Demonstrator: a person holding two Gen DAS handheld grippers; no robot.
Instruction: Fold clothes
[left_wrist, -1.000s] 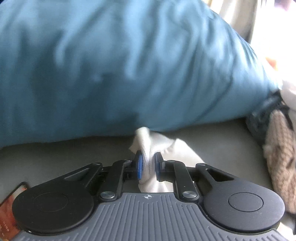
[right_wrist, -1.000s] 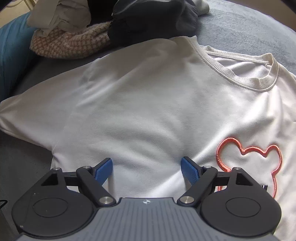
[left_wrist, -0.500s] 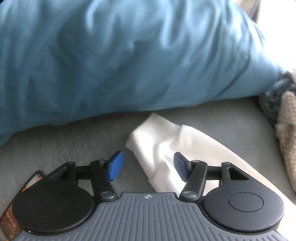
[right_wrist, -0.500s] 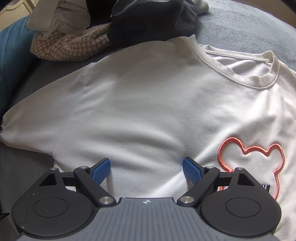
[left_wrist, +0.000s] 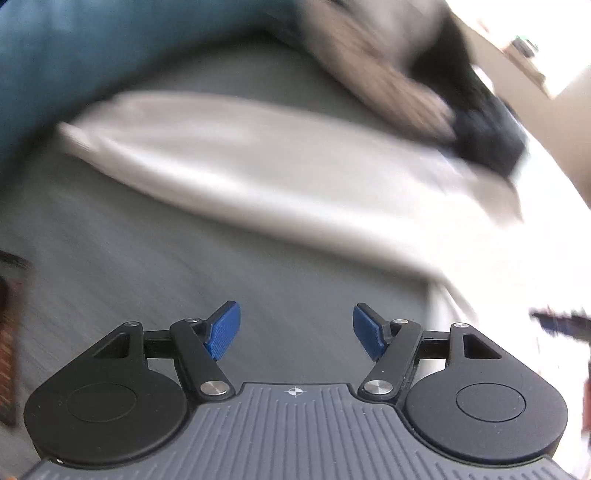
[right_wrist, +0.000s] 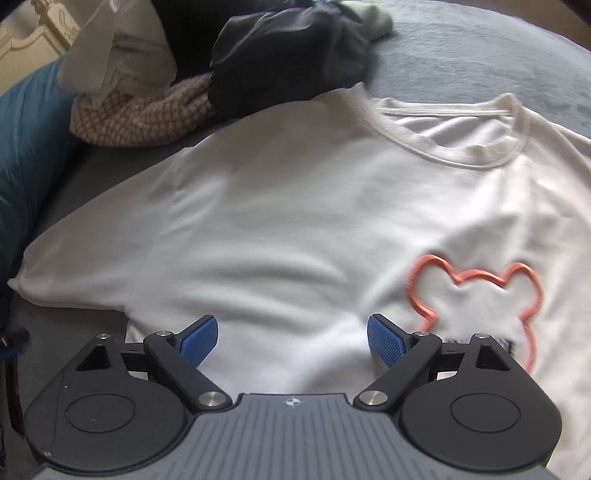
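Observation:
A white long-sleeved shirt (right_wrist: 295, 229) with an orange bear outline (right_wrist: 476, 280) lies flat on the grey bed cover, collar at the far right. Its left sleeve (left_wrist: 240, 166) stretches out across the blurred left wrist view. My left gripper (left_wrist: 295, 328) hangs over bare grey cover short of that sleeve, its jaws still opening and nothing between them. My right gripper (right_wrist: 291, 339) stands open just above the shirt's chest, left of the bear, with only flat cloth below its blue pads (right_wrist: 388, 339).
A teal pillow (right_wrist: 26, 155) lies along the left. A heap of clothes sits beyond the shirt: a beige knitted piece (right_wrist: 140, 118), a dark garment (right_wrist: 288, 48) and a white one (right_wrist: 114, 51). Grey bed cover (right_wrist: 480, 55) stretches to the far right.
My left gripper let go of the sleeve's cuff, opened wide, then swung away fast and rolled, so the whole sleeve now shows. My right gripper drew back a little over the shirt.

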